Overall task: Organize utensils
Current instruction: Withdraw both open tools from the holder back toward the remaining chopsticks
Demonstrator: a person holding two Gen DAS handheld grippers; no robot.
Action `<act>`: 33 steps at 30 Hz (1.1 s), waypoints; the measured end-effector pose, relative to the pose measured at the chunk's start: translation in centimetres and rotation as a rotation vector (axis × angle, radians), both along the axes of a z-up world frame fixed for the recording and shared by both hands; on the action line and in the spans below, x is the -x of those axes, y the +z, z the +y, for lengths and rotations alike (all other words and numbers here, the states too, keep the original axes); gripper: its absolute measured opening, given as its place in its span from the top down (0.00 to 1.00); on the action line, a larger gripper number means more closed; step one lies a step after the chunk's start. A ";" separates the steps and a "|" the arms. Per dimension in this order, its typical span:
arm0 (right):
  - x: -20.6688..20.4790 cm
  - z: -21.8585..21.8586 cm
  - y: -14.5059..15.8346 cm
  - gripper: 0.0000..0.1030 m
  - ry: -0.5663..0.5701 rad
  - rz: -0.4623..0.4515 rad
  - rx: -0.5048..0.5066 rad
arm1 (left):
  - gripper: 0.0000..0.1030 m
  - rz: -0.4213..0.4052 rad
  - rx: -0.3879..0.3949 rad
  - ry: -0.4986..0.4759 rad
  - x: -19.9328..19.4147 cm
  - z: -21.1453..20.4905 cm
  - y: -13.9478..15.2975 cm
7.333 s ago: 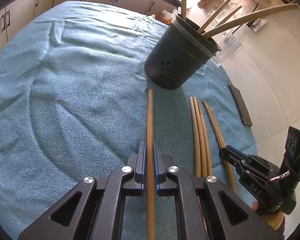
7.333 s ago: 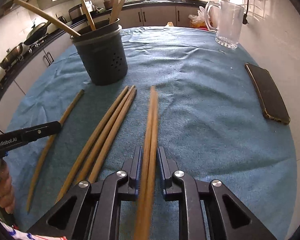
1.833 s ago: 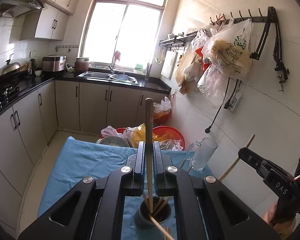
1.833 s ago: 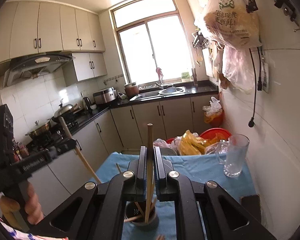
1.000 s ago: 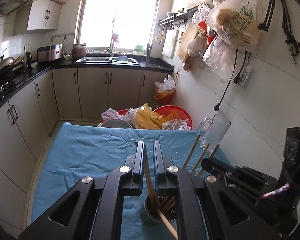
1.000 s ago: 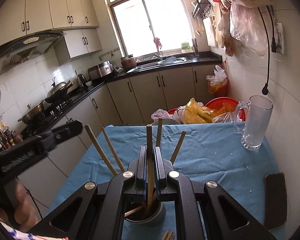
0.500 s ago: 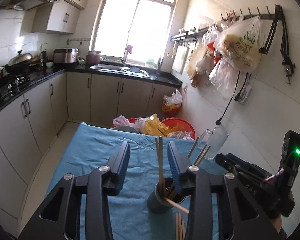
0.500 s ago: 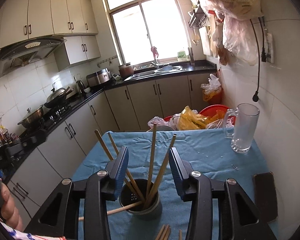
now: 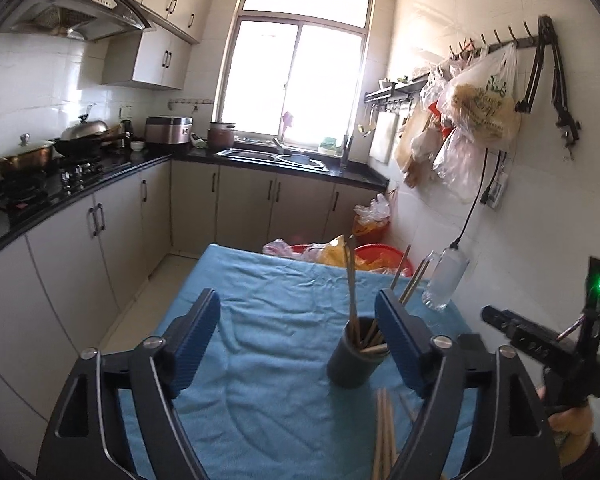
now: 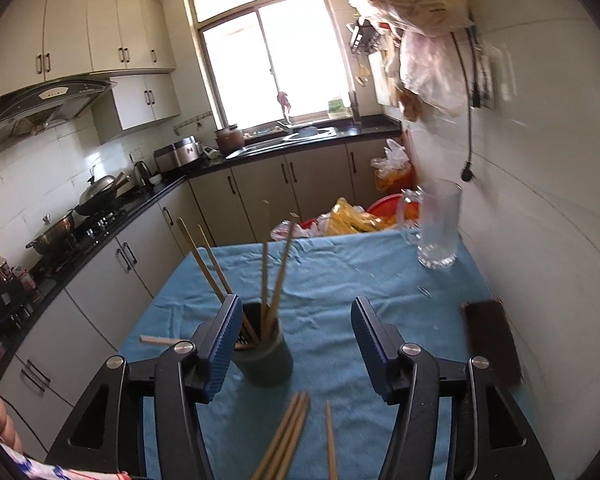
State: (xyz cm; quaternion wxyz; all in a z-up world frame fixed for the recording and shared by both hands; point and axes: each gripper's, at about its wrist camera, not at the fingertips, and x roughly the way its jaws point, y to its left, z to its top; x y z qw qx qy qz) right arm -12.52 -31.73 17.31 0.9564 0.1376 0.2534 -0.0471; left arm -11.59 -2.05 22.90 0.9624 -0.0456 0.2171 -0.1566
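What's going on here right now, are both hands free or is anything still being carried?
A person is sorting chopsticks into the dark holder on the blue cloth. Both are free: the left gripper and right gripper have just been opening their jaws, with nothing between them, and several chopsticks now stand in the holder. More loose chopsticks lie on the cloth nearer the camera, not yet picked up.

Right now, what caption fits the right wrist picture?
Open right gripper above a dark round holder of wooden chopsticks, blue cloth-covered table.
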 end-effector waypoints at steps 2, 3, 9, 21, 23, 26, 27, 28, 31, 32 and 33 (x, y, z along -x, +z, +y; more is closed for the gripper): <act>0.8 -0.5 -0.4 0.39 -0.012 0.009 -0.006 | 0.13 0.004 -0.029 0.008 0.5 -0.1 -0.6; 1.2 -0.7 -0.7 0.39 -0.019 0.013 -0.008 | 0.11 0.011 -0.041 0.016 0.8 0.0 -0.9; 3.1 -2.0 -3.2 0.36 -0.061 0.057 -0.030 | 0.01 0.051 -0.050 0.079 1.4 0.9 -3.1; 4.4 -3.5 -10.5 0.36 -0.093 0.224 -0.065 | 0.00 0.238 -0.073 0.032 0.4 0.6 -8.9; 4.3 -3.5 -11.6 0.36 -0.089 0.252 -0.067 | 0.00 0.258 -0.084 0.031 0.2 0.3 -9.7; 4.2 -3.3 -13.1 0.36 -0.071 0.289 -0.063 | 0.00 0.278 -0.111 0.032 -0.2 -0.2 -10.9; 4.0 -3.2 -13.6 0.36 -0.057 0.304 -0.059 | 0.00 0.285 -0.117 0.032 -0.4 -0.3 -11.1; 3.8 -2.9 -14.1 0.36 -0.038 0.322 -0.052 | 0.00 0.295 -0.122 0.030 -0.6 -0.4 -11.4; 3.4 -1.8 -15.3 0.36 0.020 0.361 -0.028 | 0.00 0.317 -0.122 0.009 -0.9 -0.9 -12.2; 3.3 -1.4 -15.5 0.36 0.038 0.369 -0.015 | 0.00 0.317 -0.124 -0.001 -0.9 -1.1 -12.4; 3.2 -0.8 -15.9 0.36 0.057 0.382 0.009 | 0.02 0.318 -0.133 -0.013 -1.0 -1.4 -12.7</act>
